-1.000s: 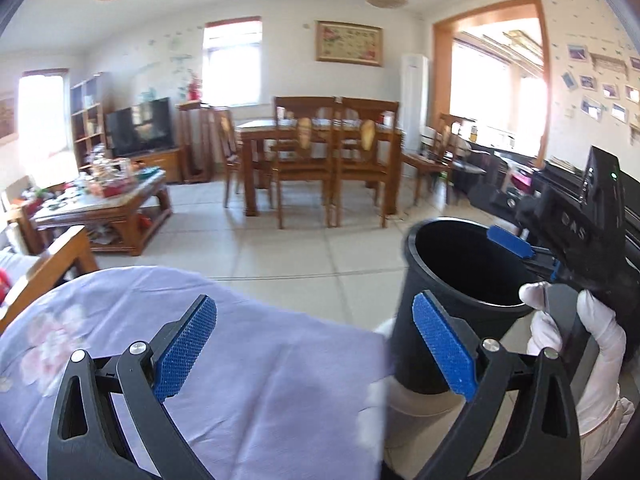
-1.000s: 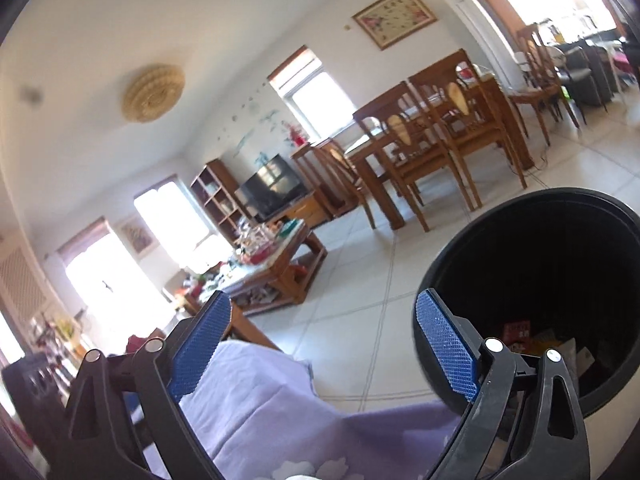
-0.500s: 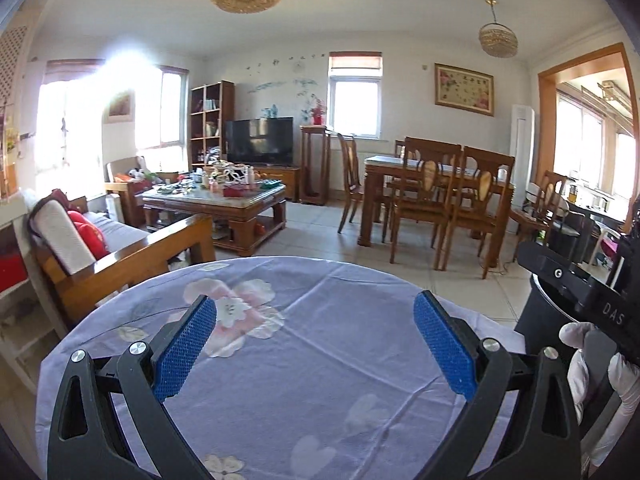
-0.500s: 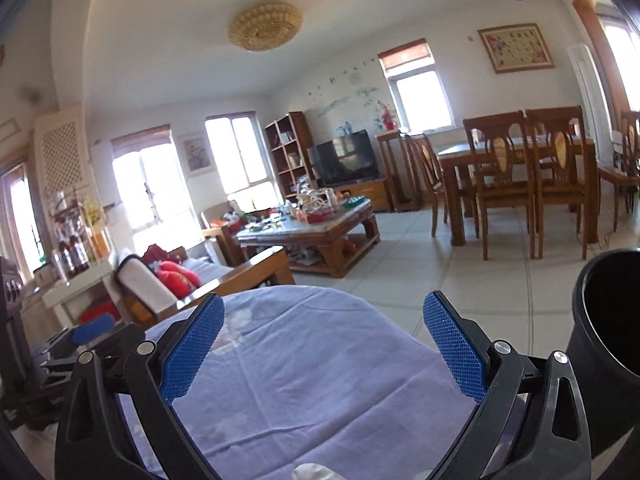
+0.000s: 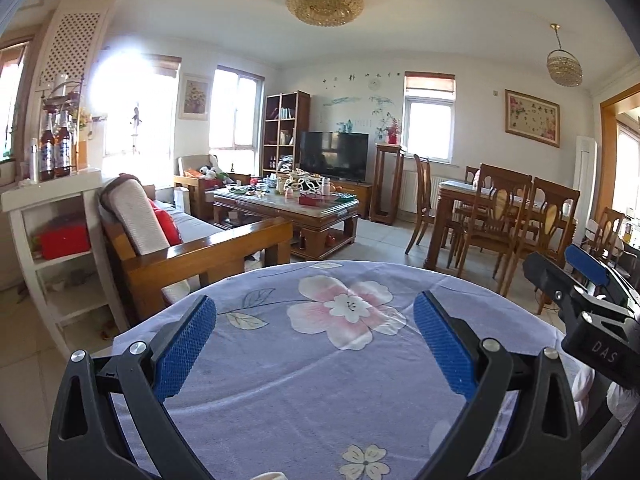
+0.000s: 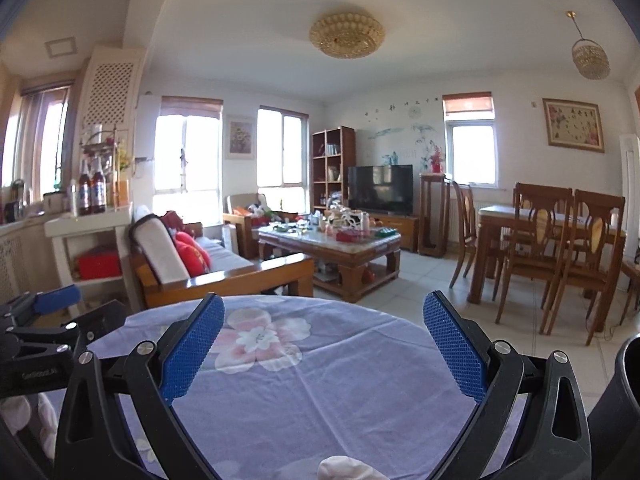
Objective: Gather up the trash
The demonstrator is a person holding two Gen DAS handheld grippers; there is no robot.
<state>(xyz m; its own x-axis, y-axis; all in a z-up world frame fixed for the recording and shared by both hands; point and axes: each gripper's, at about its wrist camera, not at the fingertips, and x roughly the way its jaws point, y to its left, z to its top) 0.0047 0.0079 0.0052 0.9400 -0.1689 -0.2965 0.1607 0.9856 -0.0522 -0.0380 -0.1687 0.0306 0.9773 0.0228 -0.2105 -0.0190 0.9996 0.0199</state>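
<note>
My left gripper (image 5: 316,344) hangs open over a round table with a lilac flowered cloth (image 5: 344,312), nothing between its blue pads. My right gripper (image 6: 324,344) is open too, over the same cloth (image 6: 260,336), and holds nothing. The black trash bin (image 6: 624,400) shows only as a dark rim at the right edge of the right wrist view. Each gripper appears in the other's view: the right gripper (image 5: 560,276) at the right edge, the left gripper (image 6: 76,308) at the left edge. I see no loose trash on the cloth. A white lump (image 6: 348,468) at the bottom edge is unclear.
Beyond the table stand a wooden sofa (image 5: 208,248), a cluttered coffee table (image 5: 288,208), and a dining table with chairs (image 5: 512,220). A white shelf unit (image 5: 52,240) is at the left. A white-gloved hand (image 5: 592,384) holds the right gripper.
Both grippers swung away from the bin to level over the table. The bin left the left wrist view and slid to the right edge of the right one. Both stayed open.
</note>
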